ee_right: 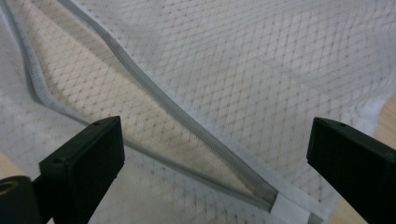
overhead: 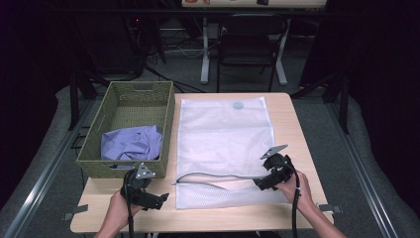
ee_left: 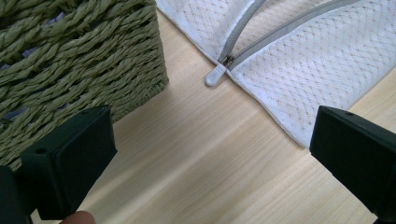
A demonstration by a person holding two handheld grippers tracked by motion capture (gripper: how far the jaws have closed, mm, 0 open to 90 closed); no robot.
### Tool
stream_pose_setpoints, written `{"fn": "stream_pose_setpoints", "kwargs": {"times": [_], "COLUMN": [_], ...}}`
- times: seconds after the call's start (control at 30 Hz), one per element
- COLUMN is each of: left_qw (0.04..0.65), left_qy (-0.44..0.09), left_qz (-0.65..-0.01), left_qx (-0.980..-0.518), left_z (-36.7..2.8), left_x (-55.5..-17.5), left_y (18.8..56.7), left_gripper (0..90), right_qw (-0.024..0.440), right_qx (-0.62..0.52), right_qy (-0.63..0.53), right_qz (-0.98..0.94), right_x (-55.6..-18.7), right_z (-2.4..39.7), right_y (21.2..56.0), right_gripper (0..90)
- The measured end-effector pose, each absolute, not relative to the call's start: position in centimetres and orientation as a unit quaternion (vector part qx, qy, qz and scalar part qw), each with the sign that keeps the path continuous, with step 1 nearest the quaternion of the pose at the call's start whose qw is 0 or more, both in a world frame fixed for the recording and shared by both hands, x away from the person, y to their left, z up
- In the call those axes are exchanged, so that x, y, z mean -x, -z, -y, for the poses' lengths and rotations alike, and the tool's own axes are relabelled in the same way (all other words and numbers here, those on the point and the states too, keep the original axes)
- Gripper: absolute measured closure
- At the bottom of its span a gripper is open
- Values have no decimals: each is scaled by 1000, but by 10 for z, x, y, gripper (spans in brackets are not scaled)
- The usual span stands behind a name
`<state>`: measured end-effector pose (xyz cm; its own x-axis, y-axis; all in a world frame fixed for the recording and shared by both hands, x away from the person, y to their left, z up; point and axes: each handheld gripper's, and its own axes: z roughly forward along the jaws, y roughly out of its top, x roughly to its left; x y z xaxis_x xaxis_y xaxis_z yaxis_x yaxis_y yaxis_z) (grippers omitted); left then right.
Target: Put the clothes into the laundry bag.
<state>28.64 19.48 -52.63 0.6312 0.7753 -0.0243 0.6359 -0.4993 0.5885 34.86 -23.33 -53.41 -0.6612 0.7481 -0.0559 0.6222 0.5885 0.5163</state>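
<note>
- The white mesh laundry bag (overhead: 224, 148) lies flat on the worktop (overhead: 292, 124), just right of the woven basket (overhead: 130, 124). Its grey zipper (overhead: 218, 177) runs along the near end and stands unzipped, the two tapes parted.
- I judge the bag light, limp and thin. It will not hold a shape, and a pinch on one layer should lift that layer alone.
- The mesh looks dry and slightly grippy. The zipper tape is the firmest part, and I rate it the best place to take hold.
- My right hand-held gripper (overhead: 263, 182) hovers over the zipper's right end with its jaws wide apart, holding nothing. The upper tape (ee_right: 187, 116) lies between them.
- My left hand-held gripper (overhead: 159, 199) sits near the basket's near corner, jaws likewise spread and empty. The zipper pull (ee_left: 215, 75) lies ahead of it, flat on the wood.
- A crumpled lilac garment (overhead: 131, 143) rests in the basket. It appears soft and light, though its fabric is not clear from here.
</note>
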Motion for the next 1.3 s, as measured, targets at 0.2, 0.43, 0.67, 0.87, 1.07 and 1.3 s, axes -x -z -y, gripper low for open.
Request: {"fn": "stream_pose_setpoints", "kwargs": {"times": [0.2,0.43,0.67,0.87,1.07,1.3], "left_qw": [288,283,282,286,286,286], "left_qy": [-119,-118,-113,-110,-111,-107], "left_qz": [-408,-402,-399,-395,-394,-395], "left_qx": [-858,-863,-865,-866,-866,-866], "left_z": [-196,-194,-194,-193,-193,-191], "left_x": [-285,-287,-289,-292,-292,-292], "left_y": [526,527,528,529,529,529], "left_gripper": [1,1,1,1,1,1], "right_qw": [132,127,114,111,114,105], "right_qx": [-383,-374,-366,-352,-348,-372], "right_qy": [-225,-219,-220,-211,-210,-230], "right_qz": [-886,-892,-897,-905,-907,-893], "right_x": [-361,-368,-376,-378,-379,-390], "right_z": [216,200,184,169,159,155], "right_y": [540,548,554,560,562,563], "right_gripper": [44,59,78,104,137,311]}}
